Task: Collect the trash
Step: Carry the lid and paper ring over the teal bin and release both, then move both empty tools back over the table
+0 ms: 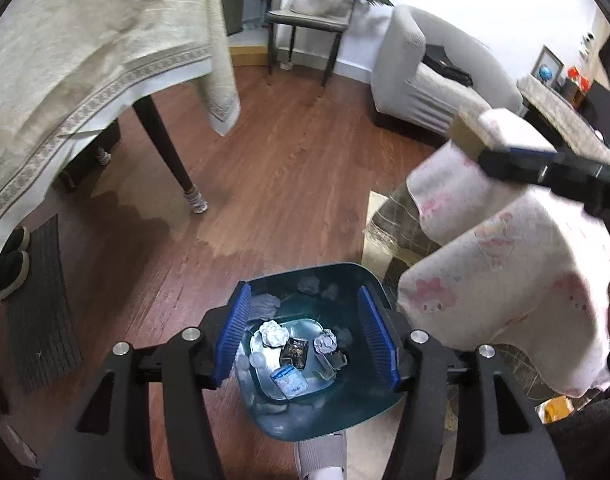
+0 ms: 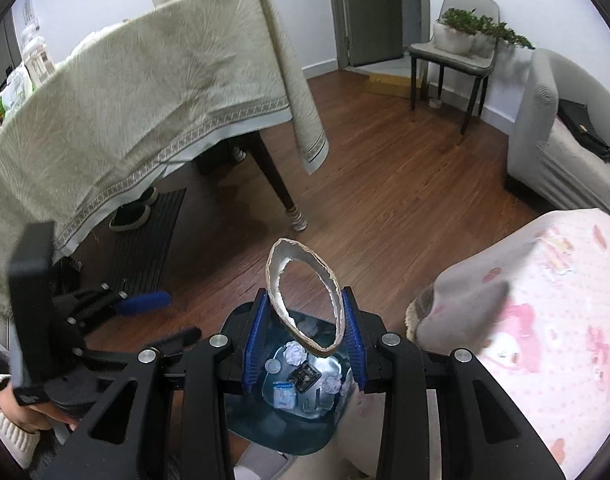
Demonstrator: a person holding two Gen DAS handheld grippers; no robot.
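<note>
A dark teal trash bin stands on the wood floor below both grippers; it also shows in the right wrist view. Inside lie crumpled paper balls, a black packet and a blue-white wrapper. My left gripper is open and empty above the bin. My right gripper is shut on a squashed cardboard tape ring and holds it over the bin. In the left wrist view the right gripper shows at the upper right.
A table with a beige cloth stands at the left, its leg near the bin. A pink patterned cloth covers something at the right. A sofa, a chair with a plant, shoes and a mat are around.
</note>
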